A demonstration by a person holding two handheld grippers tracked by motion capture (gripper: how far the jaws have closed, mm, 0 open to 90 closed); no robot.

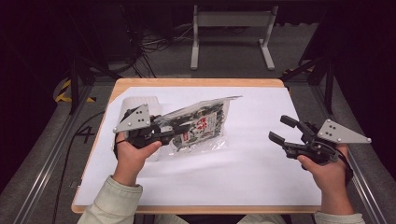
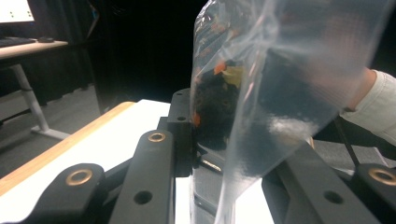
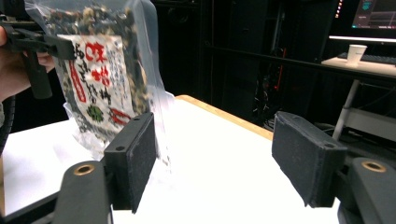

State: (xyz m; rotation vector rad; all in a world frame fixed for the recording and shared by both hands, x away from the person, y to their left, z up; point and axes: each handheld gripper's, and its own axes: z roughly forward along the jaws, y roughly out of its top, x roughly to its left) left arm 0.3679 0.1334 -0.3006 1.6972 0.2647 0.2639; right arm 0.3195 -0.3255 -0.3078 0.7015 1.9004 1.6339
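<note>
Left hand-held gripper (image 1: 170,134) clamped on the near edge of a clear plastic bag (image 1: 201,123), jaws pinching the film. Bag lifted off the white-covered surface (image 1: 252,163), tilted up toward the far right, lower corner just above or brushing the sheet, hard to tell which. Packed with dark dried bits plus a white label (image 3: 95,79) printed in red and black. Through the left gripper view, bag (image 2: 261,93) rising between the jaws, dark contents with orange flecks, a pale sleeve (image 2: 378,109) behind it. Over on the right side, right hand-held gripper (image 1: 282,129) hovering well apart from the bag, jaws spread wide, nothing between them. In the right gripper view, black pads (image 3: 135,154) open, bag (image 3: 100,70) hanging beyond the left one. White object (image 1: 140,100) partly hidden behind the left hand (image 1: 133,156).
</note>
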